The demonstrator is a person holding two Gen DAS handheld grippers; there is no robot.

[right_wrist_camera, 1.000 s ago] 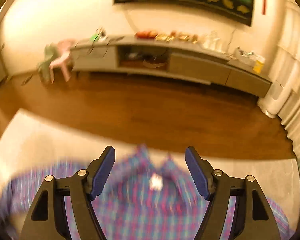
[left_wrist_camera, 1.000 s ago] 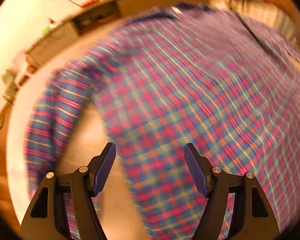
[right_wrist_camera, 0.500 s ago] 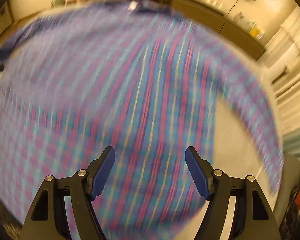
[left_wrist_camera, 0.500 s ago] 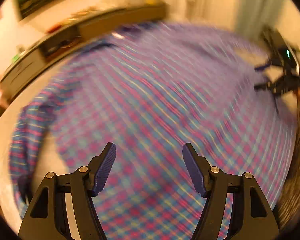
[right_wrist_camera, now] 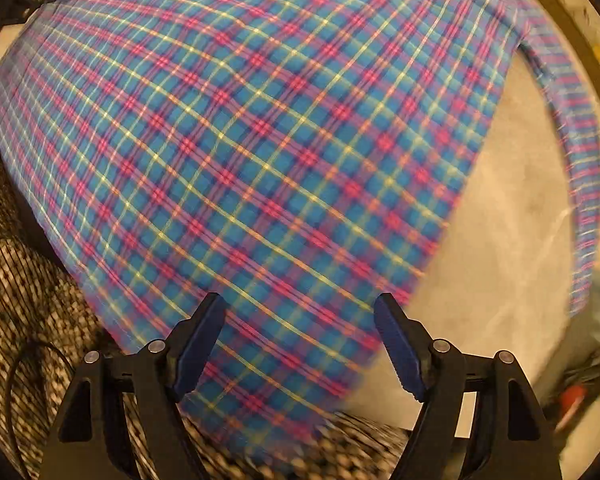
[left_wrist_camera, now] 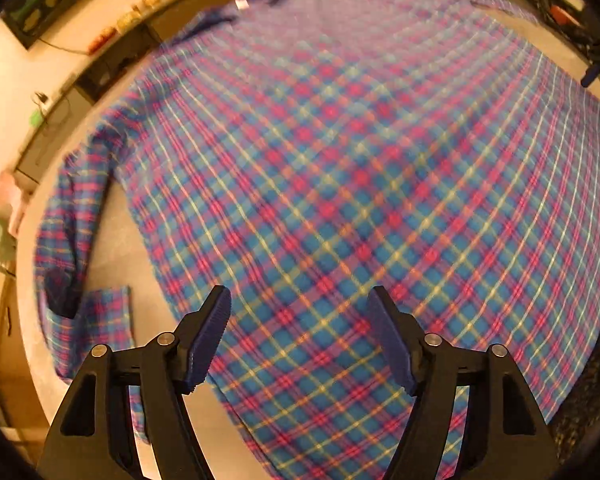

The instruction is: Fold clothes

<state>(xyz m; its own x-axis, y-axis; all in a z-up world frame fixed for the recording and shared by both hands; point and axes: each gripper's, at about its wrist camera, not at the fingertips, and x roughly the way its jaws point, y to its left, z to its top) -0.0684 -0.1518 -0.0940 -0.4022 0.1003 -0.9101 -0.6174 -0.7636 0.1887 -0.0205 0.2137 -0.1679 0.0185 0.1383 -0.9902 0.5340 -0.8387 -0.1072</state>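
A blue, pink and yellow plaid shirt [left_wrist_camera: 340, 168] lies spread flat on a pale round table [left_wrist_camera: 112, 240], collar at the far side. Its left sleeve [left_wrist_camera: 66, 248] bends down along the table's left edge. My left gripper [left_wrist_camera: 300, 336] is open and empty, just above the shirt's lower hem area. In the right wrist view the same shirt [right_wrist_camera: 240, 152] fills the frame, with its right sleeve [right_wrist_camera: 580, 152] curving along the table edge. My right gripper [right_wrist_camera: 300, 340] is open and empty above the shirt's lower right part.
A patterned woven rug [right_wrist_camera: 16, 288] lies below the table's near edge, with a black cable [right_wrist_camera: 16, 360] on it. A low cabinet [left_wrist_camera: 100, 68] runs along the far wall. Dark equipment [left_wrist_camera: 580, 24] sits at the right. Bare table [right_wrist_camera: 500, 248] shows between shirt body and right sleeve.
Both grippers swept down and back toward the shirt's lower hem. The right wrist view went from facing the room to looking down at the shirt. Both stayed open.
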